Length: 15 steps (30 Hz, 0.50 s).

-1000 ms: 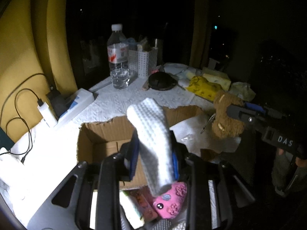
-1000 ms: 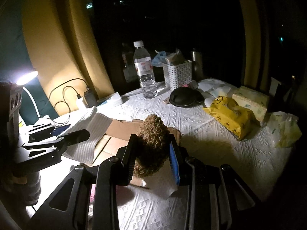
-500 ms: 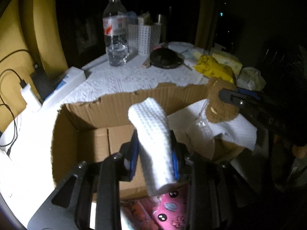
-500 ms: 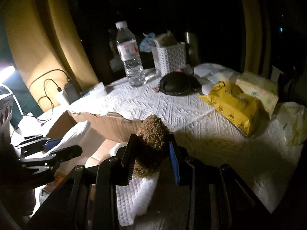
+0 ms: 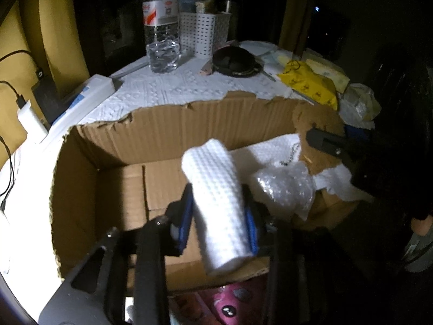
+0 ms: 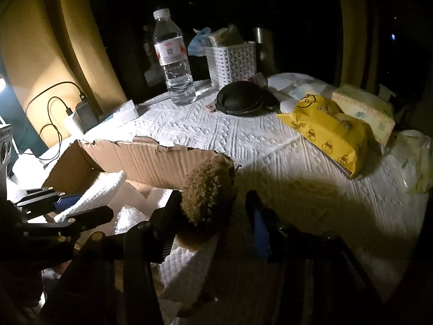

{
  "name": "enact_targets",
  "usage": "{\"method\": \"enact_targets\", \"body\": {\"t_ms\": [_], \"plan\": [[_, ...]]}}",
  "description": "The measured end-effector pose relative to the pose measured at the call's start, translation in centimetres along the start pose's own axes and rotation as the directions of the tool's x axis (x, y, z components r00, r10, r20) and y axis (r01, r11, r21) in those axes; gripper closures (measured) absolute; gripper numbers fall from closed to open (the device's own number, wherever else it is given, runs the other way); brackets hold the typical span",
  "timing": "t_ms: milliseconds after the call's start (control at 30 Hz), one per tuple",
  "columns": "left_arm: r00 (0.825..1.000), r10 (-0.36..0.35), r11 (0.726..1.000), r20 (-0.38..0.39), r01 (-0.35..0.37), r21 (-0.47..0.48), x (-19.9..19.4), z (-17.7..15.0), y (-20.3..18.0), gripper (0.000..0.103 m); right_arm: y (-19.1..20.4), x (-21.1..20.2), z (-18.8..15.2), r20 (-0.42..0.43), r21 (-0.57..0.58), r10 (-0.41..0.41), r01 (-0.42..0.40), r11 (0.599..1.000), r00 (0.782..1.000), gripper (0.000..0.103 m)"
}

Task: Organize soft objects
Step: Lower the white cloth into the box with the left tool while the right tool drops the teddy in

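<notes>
My left gripper (image 5: 219,211) is shut on a rolled white waffle cloth (image 5: 219,197) and holds it inside the open cardboard box (image 5: 173,130). It also shows in the right wrist view (image 6: 67,208), with the cloth (image 6: 105,187) over the box (image 6: 140,159). In the right wrist view my right gripper (image 6: 216,216) stands open; the brown fuzzy plush toy (image 6: 208,189) leans against the left finger, clear of the right finger, over the box's right edge. A white cloth (image 6: 186,268) and bubble wrap (image 5: 284,187) lie below it.
A water bottle (image 6: 174,59), a white basket (image 6: 232,62), a black round case (image 6: 240,100), a yellow tissue pack (image 6: 324,130) and other packs lie on the white tablecloth (image 6: 243,140). Chargers and cables (image 6: 75,116) sit at left. A pink plush (image 5: 232,303) lies in front of the box.
Both grippers moved forward and down toward the box. The left one carried the cloth into it. The right gripper's jaws have opened off the brown plush toy.
</notes>
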State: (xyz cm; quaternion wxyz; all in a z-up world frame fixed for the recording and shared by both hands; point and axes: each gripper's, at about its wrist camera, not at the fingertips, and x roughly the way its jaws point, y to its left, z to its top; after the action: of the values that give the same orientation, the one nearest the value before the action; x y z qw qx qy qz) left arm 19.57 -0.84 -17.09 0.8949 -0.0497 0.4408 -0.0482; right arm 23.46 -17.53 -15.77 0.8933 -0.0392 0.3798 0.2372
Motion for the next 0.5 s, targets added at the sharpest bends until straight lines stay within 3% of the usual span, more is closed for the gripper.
{"method": "enact_targets", "body": {"t_ms": [100, 500], "plan": [[1.0, 0.007, 1.0, 0.006, -0.007, 0.003, -0.4, 0.1, -0.2, 0.049, 0.2, -0.5, 0.1, 0.003, 0.003, -0.004, 0.004, 1.0, 1.0, 0.049], [0.998, 0.011, 1.0, 0.059, -0.012, 0.015, -3.8, 0.1, -1.1, 0.047, 0.9, -3.9, -0.1, 0.042, 0.005, -0.019, 0.018, 1.0, 0.999, 0.047]]}}
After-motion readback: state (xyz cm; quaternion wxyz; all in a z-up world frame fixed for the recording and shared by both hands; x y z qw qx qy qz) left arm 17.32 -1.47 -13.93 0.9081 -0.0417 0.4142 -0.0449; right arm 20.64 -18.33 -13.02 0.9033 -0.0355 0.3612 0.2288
